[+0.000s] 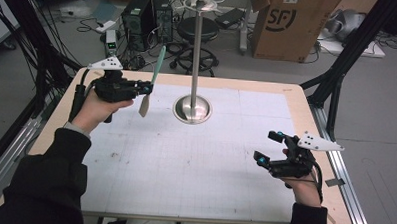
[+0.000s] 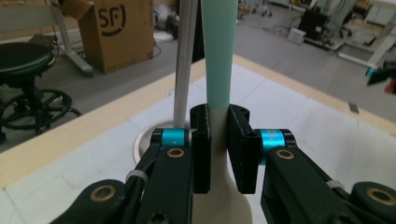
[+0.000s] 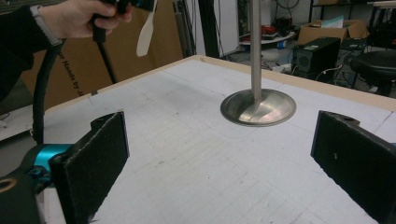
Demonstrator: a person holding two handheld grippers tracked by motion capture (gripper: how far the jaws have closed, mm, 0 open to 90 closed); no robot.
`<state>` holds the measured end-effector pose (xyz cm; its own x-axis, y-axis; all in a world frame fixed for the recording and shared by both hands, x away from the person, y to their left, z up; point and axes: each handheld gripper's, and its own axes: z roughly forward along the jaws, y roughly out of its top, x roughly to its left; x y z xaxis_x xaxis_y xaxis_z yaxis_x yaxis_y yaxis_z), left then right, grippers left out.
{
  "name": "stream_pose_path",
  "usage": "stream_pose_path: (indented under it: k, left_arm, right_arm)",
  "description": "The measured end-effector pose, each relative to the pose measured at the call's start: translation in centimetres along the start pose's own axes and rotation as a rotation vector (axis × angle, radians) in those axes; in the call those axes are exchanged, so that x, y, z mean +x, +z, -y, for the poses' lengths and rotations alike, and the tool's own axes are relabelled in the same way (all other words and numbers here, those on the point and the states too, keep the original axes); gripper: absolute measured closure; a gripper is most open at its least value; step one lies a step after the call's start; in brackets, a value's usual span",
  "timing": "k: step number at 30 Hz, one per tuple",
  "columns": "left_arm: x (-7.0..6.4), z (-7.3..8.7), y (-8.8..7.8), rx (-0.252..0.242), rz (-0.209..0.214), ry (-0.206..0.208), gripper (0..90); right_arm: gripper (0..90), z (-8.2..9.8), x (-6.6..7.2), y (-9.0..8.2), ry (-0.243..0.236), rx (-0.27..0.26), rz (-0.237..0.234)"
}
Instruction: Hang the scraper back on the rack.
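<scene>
My left gripper (image 1: 143,88) is shut on a spatula (image 1: 152,80) with a mint-green handle and a cream blade, held above the table at the back left. In the left gripper view the spatula (image 2: 218,70) stands upright between the black jaws, whose pads press on it where green meets cream. A metal stand (image 1: 192,108) with a round base and a tall pole rises just right of the spatula. My right gripper (image 1: 268,145) hovers open at the front right with nothing between its jaws. In the right gripper view the cream blade (image 3: 145,32) hangs at the top left, with the stand (image 3: 258,106) beyond.
The white gridded mat (image 1: 185,156) covers the wooden table (image 1: 299,108). Behind the table stand a cardboard box (image 1: 289,25), a black stool (image 1: 202,29) and computer cases (image 1: 145,17). Black frame legs (image 1: 338,77) rise at the right.
</scene>
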<state>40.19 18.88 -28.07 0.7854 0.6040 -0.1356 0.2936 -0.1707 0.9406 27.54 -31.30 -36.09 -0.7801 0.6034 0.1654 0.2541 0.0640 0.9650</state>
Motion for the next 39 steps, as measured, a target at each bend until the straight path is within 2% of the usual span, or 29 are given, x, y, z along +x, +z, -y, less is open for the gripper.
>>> stream_pose_path:
  k: [3, 6, 9, 11, 18, 26, 31, 39]
  left_arm:
    - [0.1, -1.0, 0.4, -0.045, -0.022, -0.034, 80.1]
    - [0.3, -1.8, 0.6, -0.079, -0.019, -0.033, 80.1]
    - [0.6, -2.5, 1.0, -0.078, -0.023, -0.013, 80.2]
    - [0.8, -3.1, 1.2, -0.084, -0.027, -0.007, 80.2]
    - [1.3, -5.0, 1.9, -0.104, -0.037, 0.011, 80.2]
    - [0.7, -6.7, 2.3, -0.158, -0.042, 0.043, 80.2]
    - [0.7, -7.2, 2.5, -0.151, -0.047, 0.055, 80.1]
    - [0.7, -7.0, 3.3, -0.119, -0.066, 0.061, 80.2]
  right_arm:
    - [2.9, 0.1, 0.0, -0.1, 0.004, -0.001, -0.004]
    - [2.9, 0.1, -0.1, -0.2, 0.008, -0.001, -0.005]
    - [2.9, 0.2, -0.2, -0.2, 0.016, -0.005, -0.011]
    - [2.9, 0.4, -0.3, -0.3, 0.034, -0.023, -0.034]
    - [2.9, 0.8, -0.8, -0.9, 0.048, -0.022, -0.008]
    - [2.9, 0.8, -0.9, -1.3, 0.058, -0.034, -0.002]
    - [2.9, 0.8, -0.9, -1.5, 0.059, -0.040, -0.002]
    - [2.9, 0.8, -0.9, -1.5, 0.057, -0.040, -0.002]
